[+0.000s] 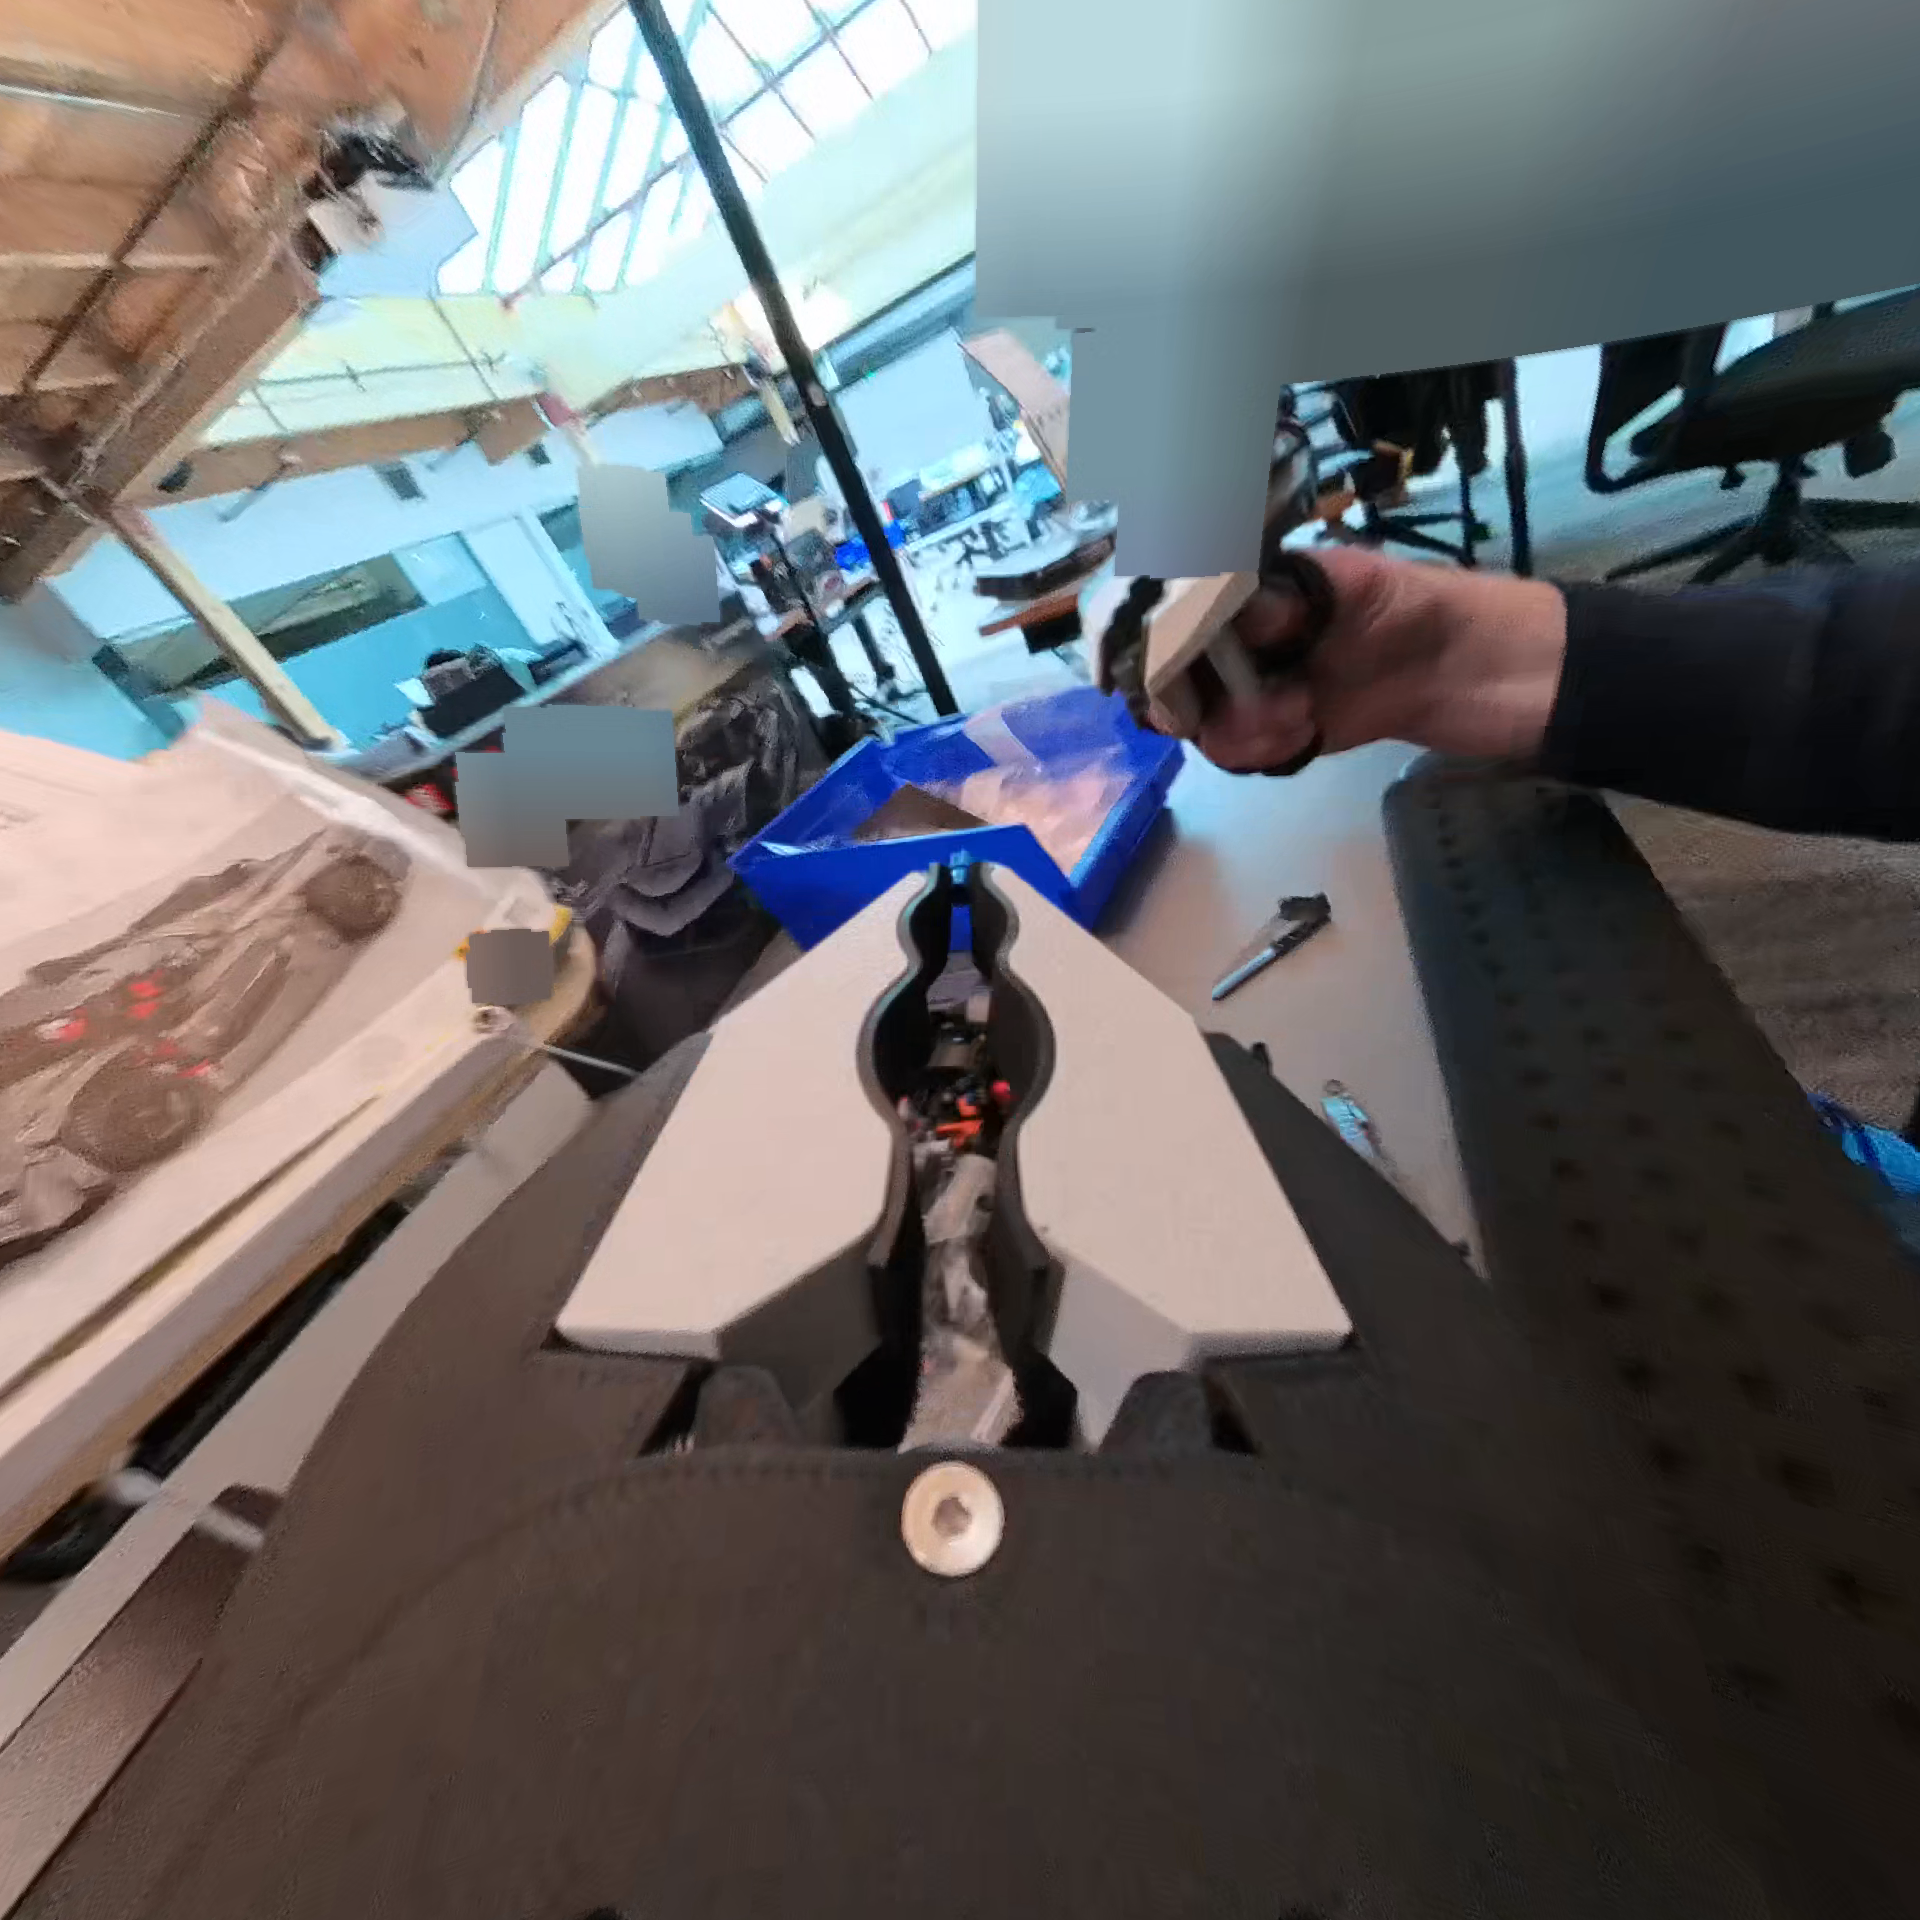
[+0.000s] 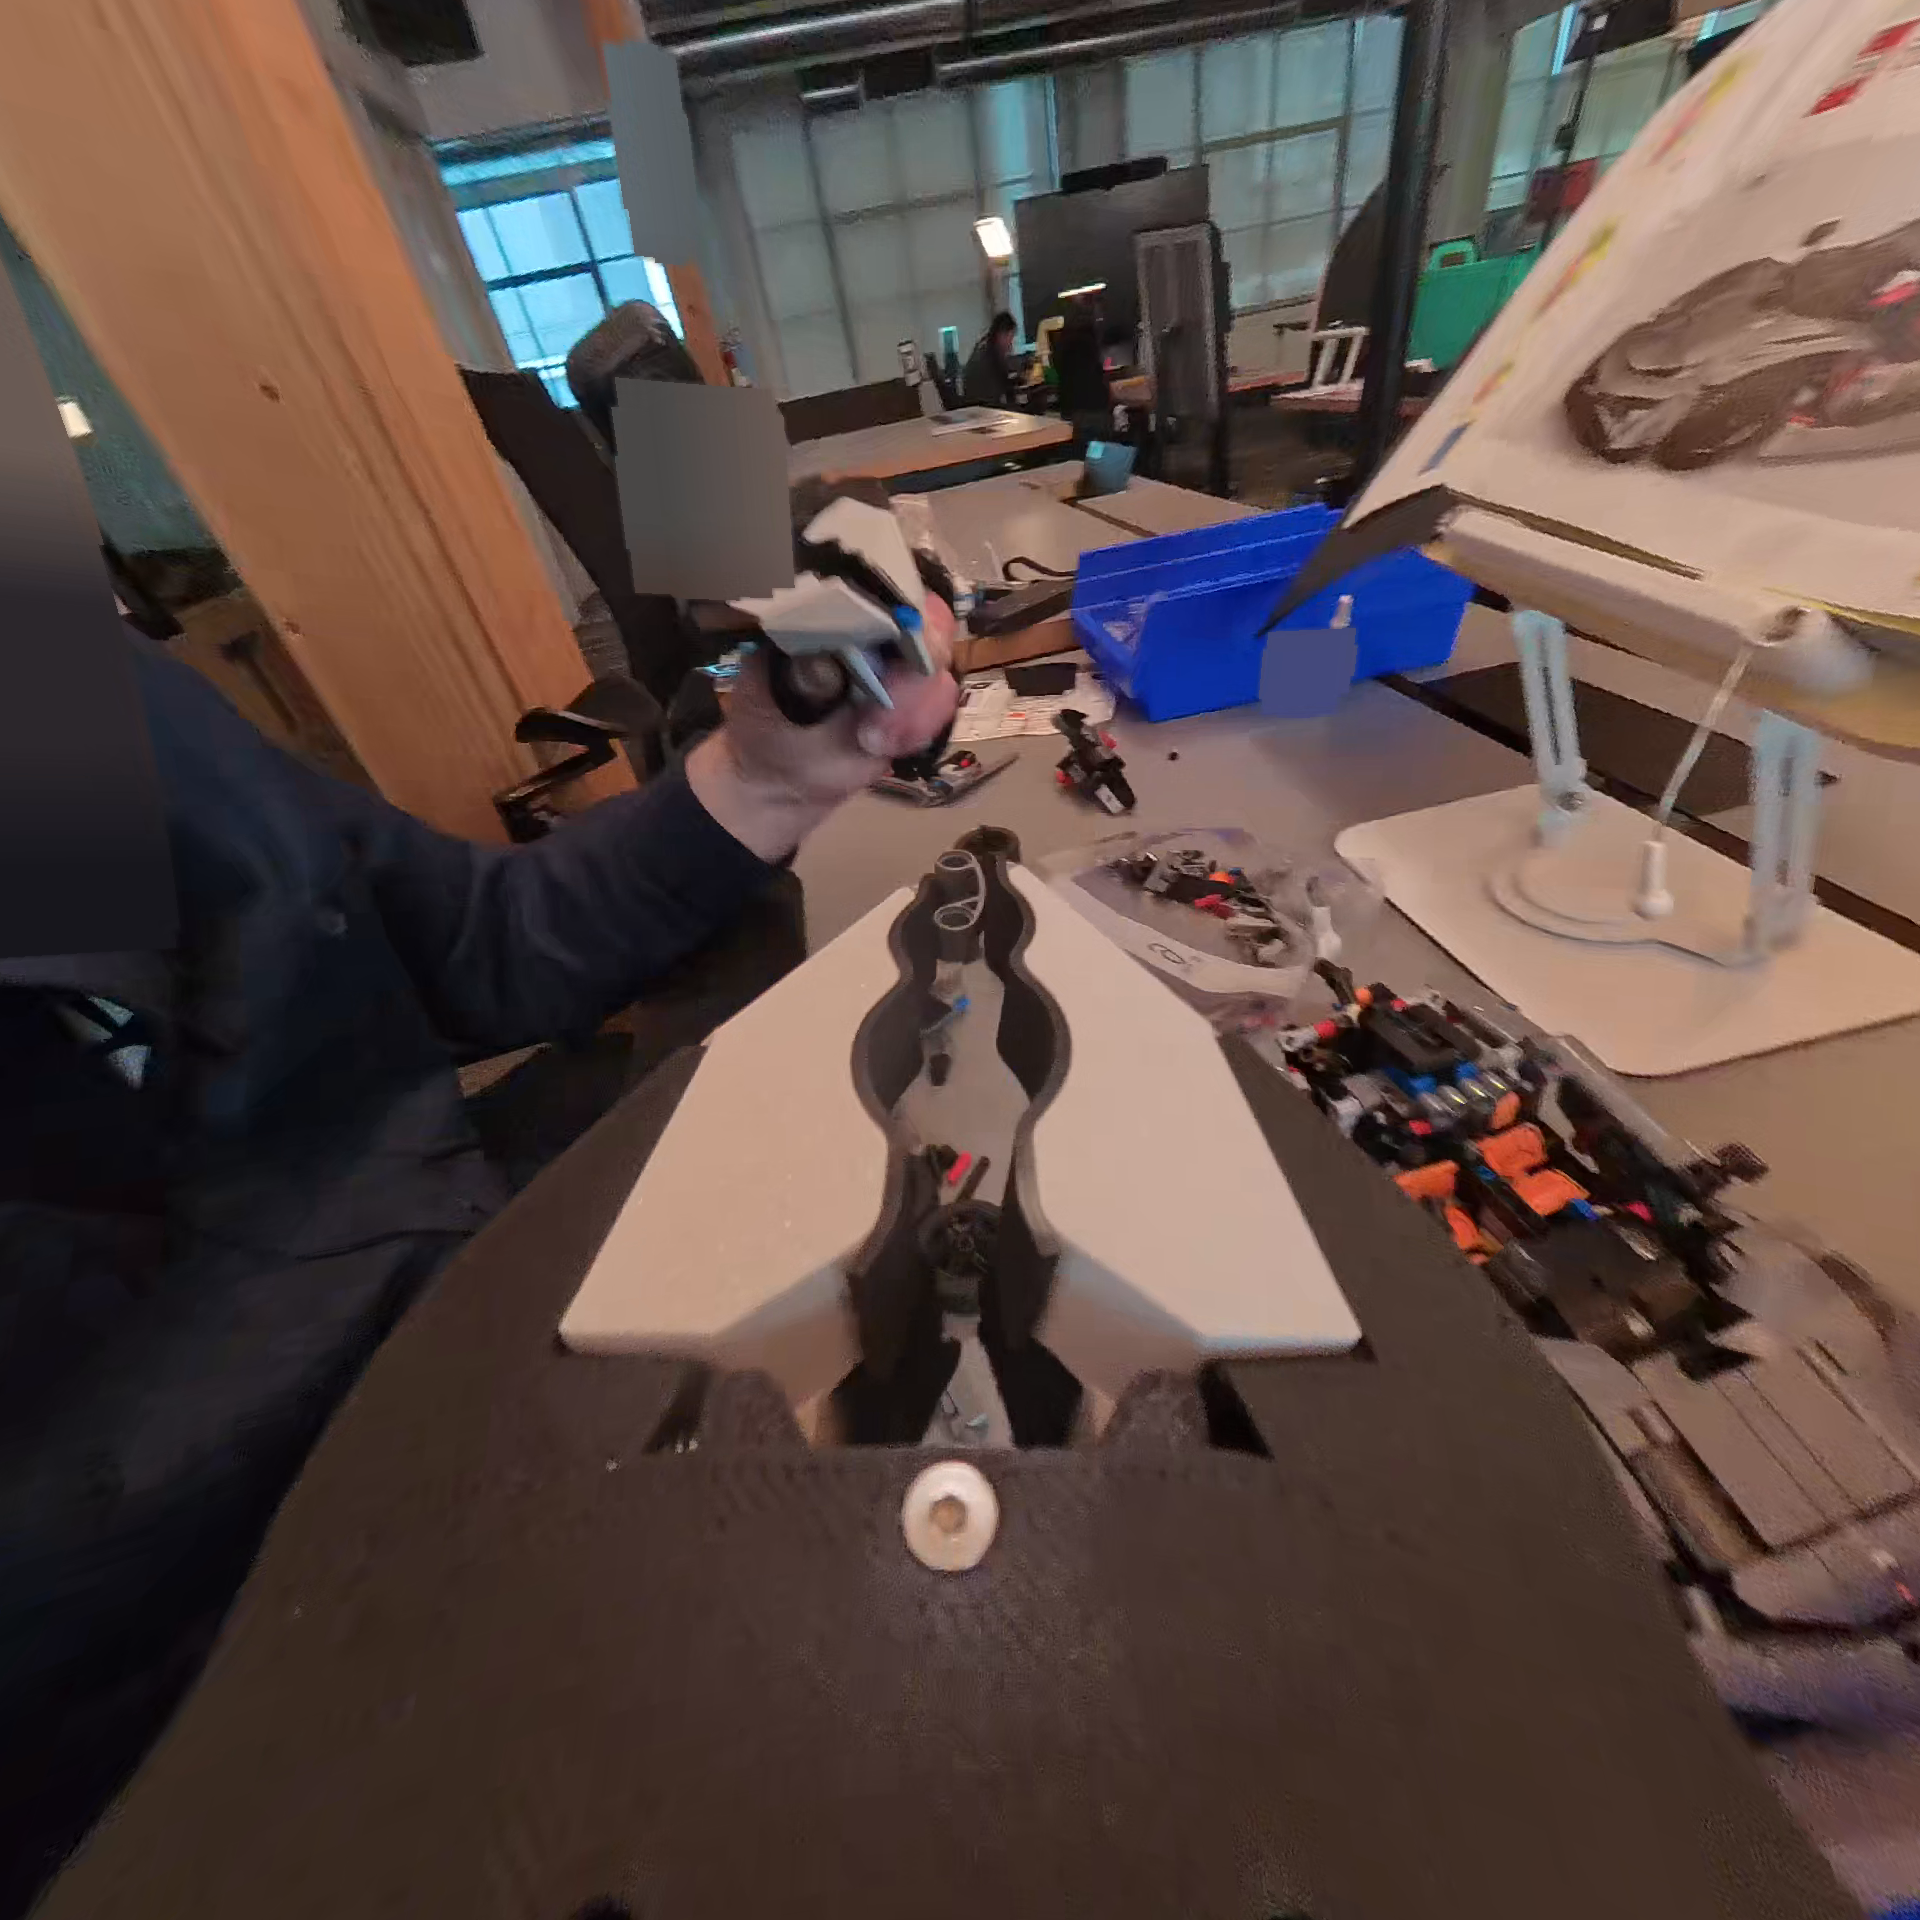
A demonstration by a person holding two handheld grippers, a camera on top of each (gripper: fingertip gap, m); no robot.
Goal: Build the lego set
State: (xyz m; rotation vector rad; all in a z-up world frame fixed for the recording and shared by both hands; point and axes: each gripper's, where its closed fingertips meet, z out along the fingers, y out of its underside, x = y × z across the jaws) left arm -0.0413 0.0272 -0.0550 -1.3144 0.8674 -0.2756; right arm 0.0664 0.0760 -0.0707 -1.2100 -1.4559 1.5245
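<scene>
Two grippers: left gripper (image 1: 961,878) pinches small blue peg (image 1: 962,864), right gripper (image 2: 961,883) grey tube piece (image 2: 958,891).

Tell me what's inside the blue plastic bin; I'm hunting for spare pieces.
The blue plastic bin holds crumpled clear plastic bags. Whether they contain pieces cannot be seen, and the near wall hides the bin's bottom.

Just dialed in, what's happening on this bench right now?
A person is building a lego car with two handheld grippers. The left gripper pinches a small blue peg; the right gripper holds a small grey connector with round holes. The half-built black-and-orange car chassis lies on the grey table.
</scene>
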